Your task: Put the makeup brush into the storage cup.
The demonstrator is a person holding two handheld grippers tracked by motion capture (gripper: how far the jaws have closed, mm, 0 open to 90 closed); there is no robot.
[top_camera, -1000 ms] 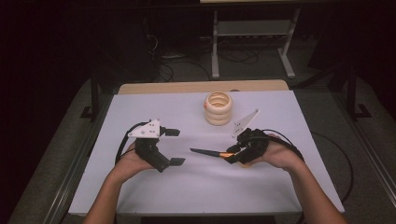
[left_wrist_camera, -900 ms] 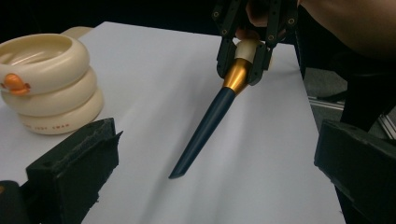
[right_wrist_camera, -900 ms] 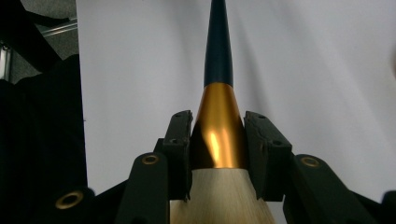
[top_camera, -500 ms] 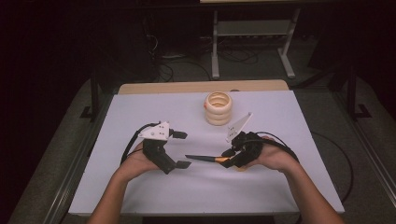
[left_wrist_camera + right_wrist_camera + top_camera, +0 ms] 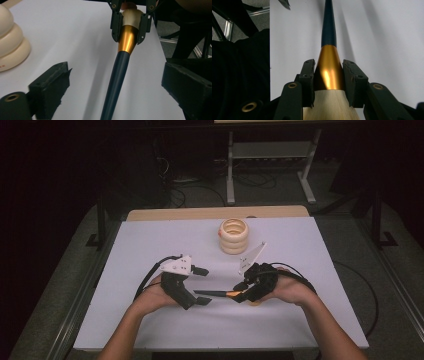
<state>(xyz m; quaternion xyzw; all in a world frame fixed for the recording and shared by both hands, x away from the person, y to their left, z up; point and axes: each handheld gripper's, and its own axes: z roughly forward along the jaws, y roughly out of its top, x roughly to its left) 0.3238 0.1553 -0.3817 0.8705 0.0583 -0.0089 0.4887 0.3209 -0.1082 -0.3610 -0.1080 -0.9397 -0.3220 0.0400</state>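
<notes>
Near the table's middle, the right gripper (image 5: 241, 291) clamps a makeup brush (image 5: 329, 62) by its gold ferrule, jaws closed on either side, the pale bristle end toward the right hand and the dark handle pointing left. Left gripper (image 5: 202, 285) stands with jaws spread wide; in the left gripper view the handle passes between them without contact. Judged from this: the brush is lifted and offered, apparently for a hand-over, so the pick-up is done while the receiving grasp and the release remain. A stack of cream rings (image 5: 234, 236) sits farther back on the white table (image 5: 150, 240).
</notes>
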